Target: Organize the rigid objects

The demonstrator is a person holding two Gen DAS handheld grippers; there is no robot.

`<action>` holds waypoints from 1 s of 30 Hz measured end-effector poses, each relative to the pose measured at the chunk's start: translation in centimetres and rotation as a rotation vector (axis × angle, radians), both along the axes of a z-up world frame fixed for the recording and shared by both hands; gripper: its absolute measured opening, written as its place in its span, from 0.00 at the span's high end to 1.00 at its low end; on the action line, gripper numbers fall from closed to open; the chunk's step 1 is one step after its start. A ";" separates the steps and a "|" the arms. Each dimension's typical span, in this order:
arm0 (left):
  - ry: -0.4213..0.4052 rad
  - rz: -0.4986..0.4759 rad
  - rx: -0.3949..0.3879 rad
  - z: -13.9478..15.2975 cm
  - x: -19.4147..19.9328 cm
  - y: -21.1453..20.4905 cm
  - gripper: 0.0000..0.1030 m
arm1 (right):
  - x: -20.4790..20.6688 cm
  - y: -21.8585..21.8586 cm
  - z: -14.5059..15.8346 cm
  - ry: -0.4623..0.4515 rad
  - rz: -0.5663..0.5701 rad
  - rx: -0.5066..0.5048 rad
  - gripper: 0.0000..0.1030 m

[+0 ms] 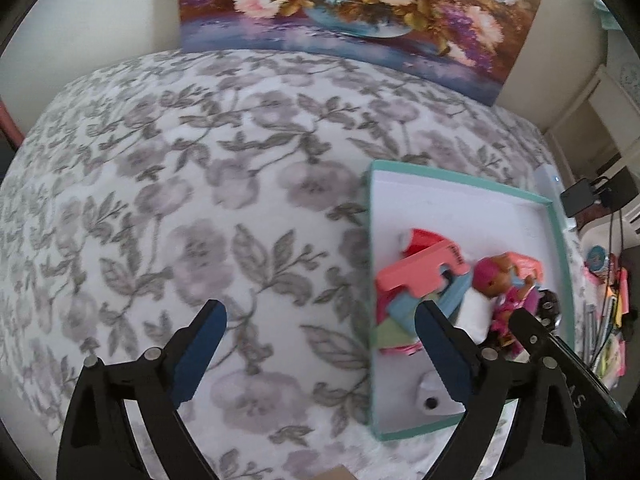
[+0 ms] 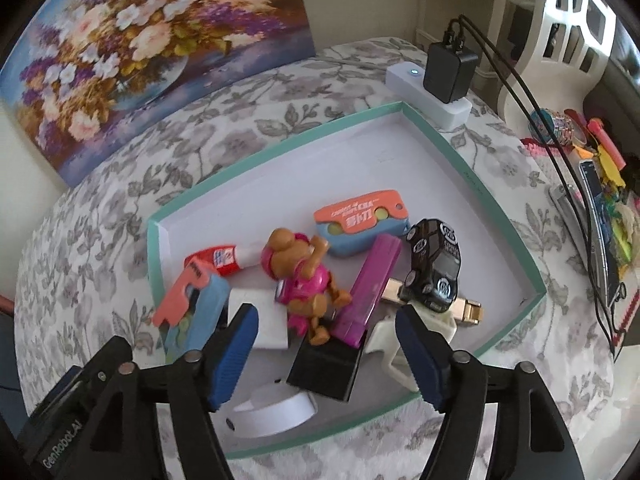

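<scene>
A shallow teal-edged box (image 2: 448, 140) with a white floor sits on a grey floral bedspread (image 1: 200, 200), and a pile of small rigid things is heaped inside it.

The right gripper (image 2: 326, 354) hangs above the near half of the box with its blue-padded jaws spread wide and nothing between them. The left gripper (image 1: 320, 354) is also wide open and empty; one finger is over bare bedspread and the other over the box's left edge.

In the box, a brown toy pup in a pink outfit (image 2: 304, 276) lies in the middle of the pile. Touching it on the right is a purple stapler-like bar (image 2: 370, 284), whose lower end rests on a black block (image 2: 326, 364). A black toy car (image 2: 434, 266) leans against a gold metal clip (image 2: 468, 308). Behind these lies an orange and blue case (image 2: 360, 222). A second orange and blue case (image 2: 192, 304) rests against the left wall, with a red and white tube (image 2: 224, 260) just beyond it. A white roll of tape (image 2: 276, 410) lies near the front wall.

Behind the box, a black charger (image 2: 450, 70) is plugged into a white power strip (image 2: 428, 92). A flower painting (image 2: 152, 52) leans against the wall.
</scene>
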State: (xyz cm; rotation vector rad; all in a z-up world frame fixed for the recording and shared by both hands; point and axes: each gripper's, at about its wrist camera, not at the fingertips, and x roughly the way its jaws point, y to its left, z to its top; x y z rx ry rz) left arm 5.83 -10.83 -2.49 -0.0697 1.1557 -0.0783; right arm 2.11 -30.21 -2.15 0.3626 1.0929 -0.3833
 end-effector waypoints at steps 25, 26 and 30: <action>-0.078 0.024 0.135 1.8 -7.4 5.7 0.07 | -6.5 5.9 1.4 -0.024 0.124 -0.095 0.12; -0.089 0.024 0.135 1.9 -7.8 5.9 0.07 | -6.6 6.0 1.4 -0.026 0.125 -0.098 0.05; -0.117 0.039 0.131 2.3 -8.9 6.9 0.07 | -7.2 6.3 1.9 -0.044 0.130 -0.120 0.00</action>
